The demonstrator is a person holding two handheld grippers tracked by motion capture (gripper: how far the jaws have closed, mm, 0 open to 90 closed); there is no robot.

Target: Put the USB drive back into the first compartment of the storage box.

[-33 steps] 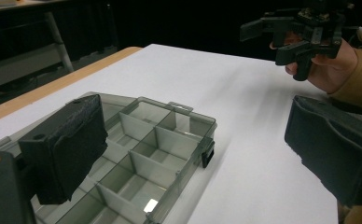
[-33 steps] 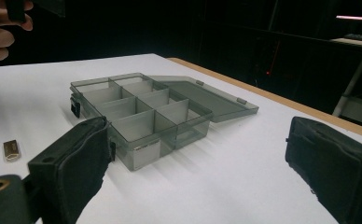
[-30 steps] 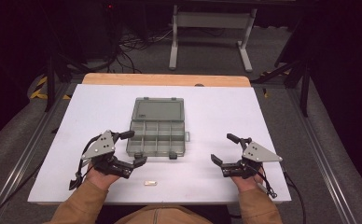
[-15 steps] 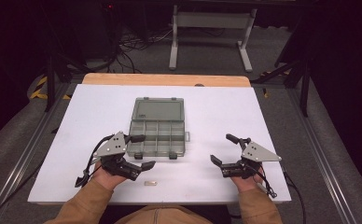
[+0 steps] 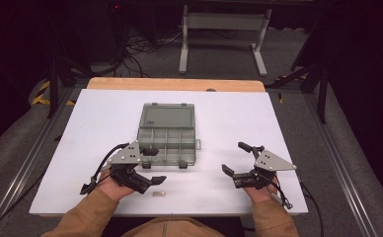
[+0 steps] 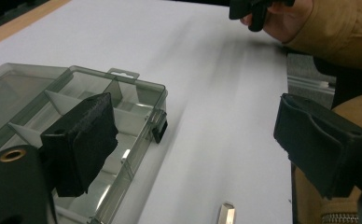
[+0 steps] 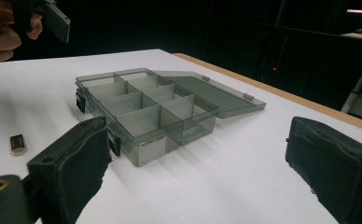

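High view: left gripper [image 5: 152, 165] spread empty near table's [image 5: 278, 118] front edge, small metal piece [image 5: 160, 194] just beside; right gripper [image 5: 236, 158] spread empty; organizer box [image 5: 167, 138] mid-table, lid back | Left gripper view: I'd drop squarely over the piece, half cropped | Right gripper view: compartments' contents unclear

Surface [image 5: 105, 118]: white, wooden strip along far edge.
Box [image 5: 167, 133]: grey compartment case, centre, lid open toward far side.
Left gripper [image 5: 150, 166]: jaws apart, at box's near-left corner.
Right gripper [image 5: 235, 158]: jaws apart, right of box.
Small metal piece [image 5: 160, 194]: near edge, beside left gripper.
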